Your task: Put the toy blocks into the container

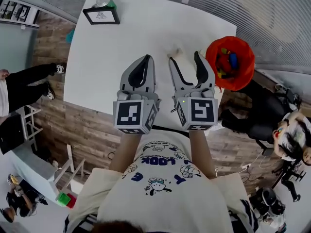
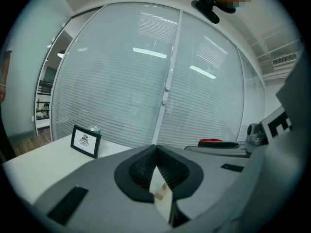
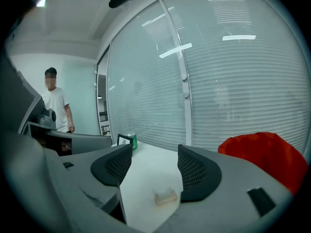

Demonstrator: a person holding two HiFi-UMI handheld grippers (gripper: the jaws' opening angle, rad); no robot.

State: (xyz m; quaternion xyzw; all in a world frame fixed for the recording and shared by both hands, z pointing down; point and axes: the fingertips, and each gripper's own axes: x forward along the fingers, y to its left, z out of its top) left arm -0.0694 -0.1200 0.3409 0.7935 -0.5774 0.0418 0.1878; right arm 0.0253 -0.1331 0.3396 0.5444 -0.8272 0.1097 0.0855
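Note:
A small pale toy block lies on the white table, just ahead of my right gripper. In the right gripper view the block rests on the tabletop between the open jaws of that gripper, untouched. My left gripper hangs beside it on the left with its jaws shut and nothing in them; its tips meet in the left gripper view. The red container at the table's right edge holds several coloured blocks. It also shows as the red container right of the right jaw.
A framed picture with a green can behind it stands at the table's far left corner. A person stands far left in the right gripper view. Glass walls with blinds surround the table. Other people are on the floor around it.

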